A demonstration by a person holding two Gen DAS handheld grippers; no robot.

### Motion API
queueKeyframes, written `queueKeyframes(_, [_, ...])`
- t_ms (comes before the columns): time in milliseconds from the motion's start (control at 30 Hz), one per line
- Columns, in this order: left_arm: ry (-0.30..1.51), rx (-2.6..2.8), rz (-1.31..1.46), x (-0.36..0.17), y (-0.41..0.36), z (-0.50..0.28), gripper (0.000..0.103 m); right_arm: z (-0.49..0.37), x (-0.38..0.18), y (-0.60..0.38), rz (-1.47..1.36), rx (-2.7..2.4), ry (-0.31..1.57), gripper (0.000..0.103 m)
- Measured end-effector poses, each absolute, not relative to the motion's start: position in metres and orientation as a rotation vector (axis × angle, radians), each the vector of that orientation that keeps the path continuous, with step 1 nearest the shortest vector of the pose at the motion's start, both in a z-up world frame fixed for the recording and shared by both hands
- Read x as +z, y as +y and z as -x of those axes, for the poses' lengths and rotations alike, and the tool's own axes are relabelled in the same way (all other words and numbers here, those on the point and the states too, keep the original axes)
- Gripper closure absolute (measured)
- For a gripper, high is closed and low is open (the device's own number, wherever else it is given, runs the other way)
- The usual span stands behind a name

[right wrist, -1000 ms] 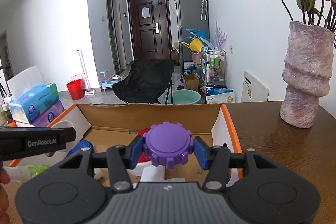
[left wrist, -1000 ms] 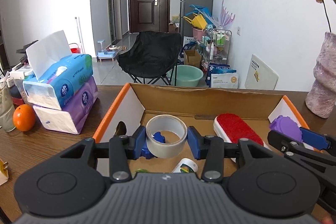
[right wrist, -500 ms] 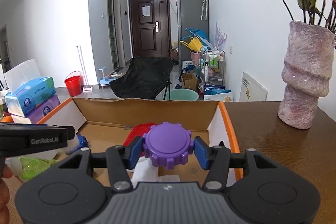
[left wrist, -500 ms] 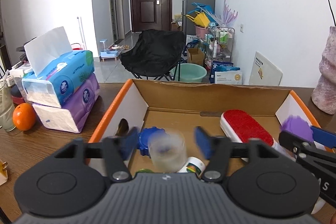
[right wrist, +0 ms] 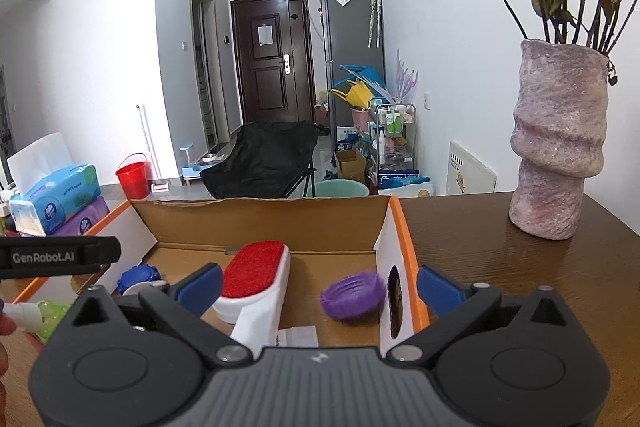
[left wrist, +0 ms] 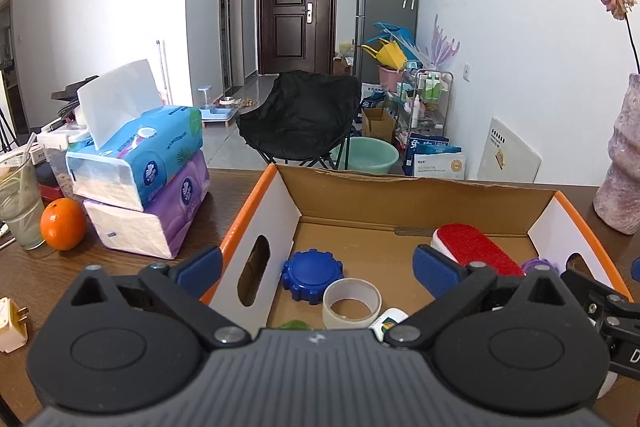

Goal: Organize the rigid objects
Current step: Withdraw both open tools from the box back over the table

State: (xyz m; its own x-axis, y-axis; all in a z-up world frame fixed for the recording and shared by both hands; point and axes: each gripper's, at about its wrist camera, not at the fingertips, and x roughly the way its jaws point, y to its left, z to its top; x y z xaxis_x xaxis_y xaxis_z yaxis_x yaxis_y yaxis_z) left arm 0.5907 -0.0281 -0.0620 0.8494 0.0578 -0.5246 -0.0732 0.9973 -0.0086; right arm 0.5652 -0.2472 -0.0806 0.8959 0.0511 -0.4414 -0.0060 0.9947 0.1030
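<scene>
Cardboard-sided and orange-rimmed, sitting open on the dark wooden table (right wrist: 500, 267) and holding all the task's pieces: speaking here of the box (left wrist: 360, 195). Standing well apart to its right, and risking a knock from any wide outward swing of the right hand: the tall vase (right wrist: 560, 155). Lying inside near the middle and crowding the floor, likely nudging later drops aside: the red-topped brush (right wrist: 256, 267). Hovering over the box with jaws spread wide, gripping nothing, having just been opening: both the left claw (left wrist: 318, 267) and the right claw (right wrist: 320, 283). Straddling the side walls, though, with the outer finger of each hanging outside the cardboard, so risking snagging a wall and dragging the whole box if dipping straight down. Lying flat, hole upward, on the box floor below the left claw, just beside the blue lid (left wrist: 312, 275): the tape roll (left wrist: 352, 301), probably going nowhere. Showing blurred and tilted near the right wall, beside the hand hole: the purple lid (right wrist: 354, 295), possibly tumbling, possibly settling on edge or bouncing against that opening.
</scene>
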Motion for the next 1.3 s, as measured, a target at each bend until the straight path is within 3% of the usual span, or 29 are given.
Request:
queueKeyframes(800, [0.458,0.098,0.096,-0.021,0.022,-0.493,0.000,-0.479,-0.044,-0.219,-0.101,0.094,0.359,0.000])
queueKeyframes(1300, [0.469,0.124,0.070,-0.024,0.062,-0.407,0.000,-0.396,-0.042,-0.203,-0.113,0.138,0.359,0.000])
